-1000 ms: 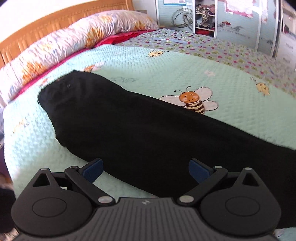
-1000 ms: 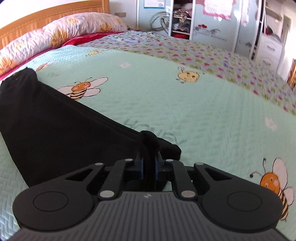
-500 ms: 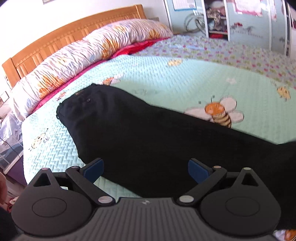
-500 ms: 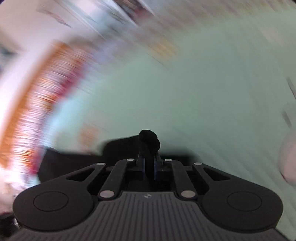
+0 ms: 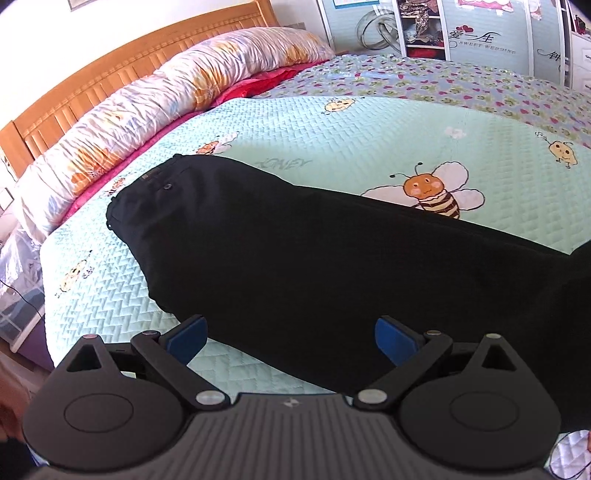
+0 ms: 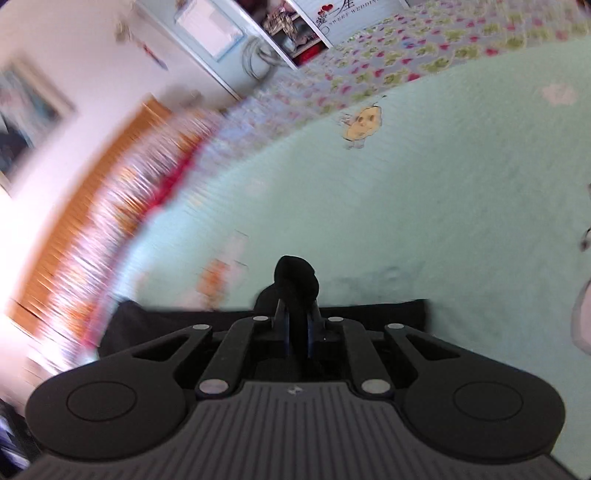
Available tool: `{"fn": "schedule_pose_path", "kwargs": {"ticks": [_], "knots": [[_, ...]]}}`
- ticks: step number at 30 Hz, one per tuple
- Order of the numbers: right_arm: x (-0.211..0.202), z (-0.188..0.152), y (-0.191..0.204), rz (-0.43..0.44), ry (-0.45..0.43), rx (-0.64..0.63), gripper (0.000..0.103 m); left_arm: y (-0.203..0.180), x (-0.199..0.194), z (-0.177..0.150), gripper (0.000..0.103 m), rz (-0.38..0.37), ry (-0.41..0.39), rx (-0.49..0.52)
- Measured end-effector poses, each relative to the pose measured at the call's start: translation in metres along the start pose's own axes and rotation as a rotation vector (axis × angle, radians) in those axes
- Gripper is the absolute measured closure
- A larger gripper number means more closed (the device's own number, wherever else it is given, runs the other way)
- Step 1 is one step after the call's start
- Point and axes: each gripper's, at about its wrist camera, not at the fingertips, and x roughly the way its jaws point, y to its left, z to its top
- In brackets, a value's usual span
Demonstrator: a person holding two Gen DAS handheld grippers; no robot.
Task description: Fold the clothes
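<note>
Far left in the left wrist view: wooden headboard (image 5: 122,77), with a rolled floral quilt (image 5: 177,92) along it. Nearer, black trousers (image 5: 295,258) laid flat on the mint bee-print bedspread (image 5: 369,136), waistband and button far left, long axis running from there toward the near right, where the cloth lifts off the bed at the frame edge. Left gripper (image 5: 291,332) poised just over the near edge of the trousers around mid-length, blue pads spread wide, nothing between them.

Further right, in the blurred right wrist view: right gripper (image 6: 297,325) pinched tight on a bunched wad of the black fabric, a knob of cloth bulging beyond the fingertips and more of the trousers hanging below and to either side. Bedspread beyond bare apart from its bee motifs.

Judged from this: leg end held up by the right hand, waist end far left, so the likely fold carries that end along the long axis toward the waistband; left gripper nearer the mid-length, well placed to pin the crease.

Containers: an open wardrobe shelf (image 5: 421,22) at the far right, contents too small to make out.
</note>
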Motion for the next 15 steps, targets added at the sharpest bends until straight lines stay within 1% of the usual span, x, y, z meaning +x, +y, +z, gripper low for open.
{"fn": "schedule_pose_path", "kwargs": {"ticks": [2, 3, 4, 5, 6, 8, 10, 11, 12, 14, 15], "knots": [[0.025, -0.003, -0.037, -0.124, 0.108, 0.116, 0.091, 0.001, 0.002, -0.001, 0.003, 0.004, 0.006, -0.007], [0.037, -0.005, -0.056, -0.171, 0.158, 0.181, 0.094, 0.001, 0.003, 0.0, 0.003, 0.003, 0.014, -0.009], [0.043, -0.011, -0.079, -0.13, 0.177, 0.286, 0.094, 0.001, 0.004, 0.0, 0.003, 0.004, 0.02, -0.009], [0.042, -0.013, -0.092, -0.065, 0.164, 0.37, 0.093, 0.001, 0.004, -0.001, 0.003, 0.004, 0.02, -0.006], [0.039, -0.012, -0.096, -0.048, 0.159, 0.392, 0.092, 0.001, 0.004, -0.002, 0.003, 0.005, 0.02, -0.003], [0.03, -0.011, -0.09, -0.051, 0.141, 0.35, 0.084, 0.0, 0.004, -0.004, 0.003, 0.006, 0.02, 0.004], [0.022, -0.011, -0.081, -0.066, 0.126, 0.292, 0.081, 0.001, 0.004, -0.006, 0.003, 0.005, 0.024, 0.004], [0.014, -0.014, -0.076, -0.076, 0.122, 0.269, 0.077, 0.005, 0.005, -0.008, 0.003, -0.01, 0.037, -0.026], [0.005, -0.019, -0.071, -0.083, 0.117, 0.248, 0.069, 0.011, 0.006, -0.01, 0.003, -0.036, 0.05, -0.076], [-0.015, -0.031, -0.063, -0.121, 0.105, 0.206, 0.059, 0.024, 0.008, -0.015, 0.003, -0.089, 0.077, -0.185], [-0.021, -0.038, -0.06, -0.138, 0.107, 0.192, 0.058, 0.033, 0.012, -0.019, 0.003, -0.12, 0.092, -0.264]]}}
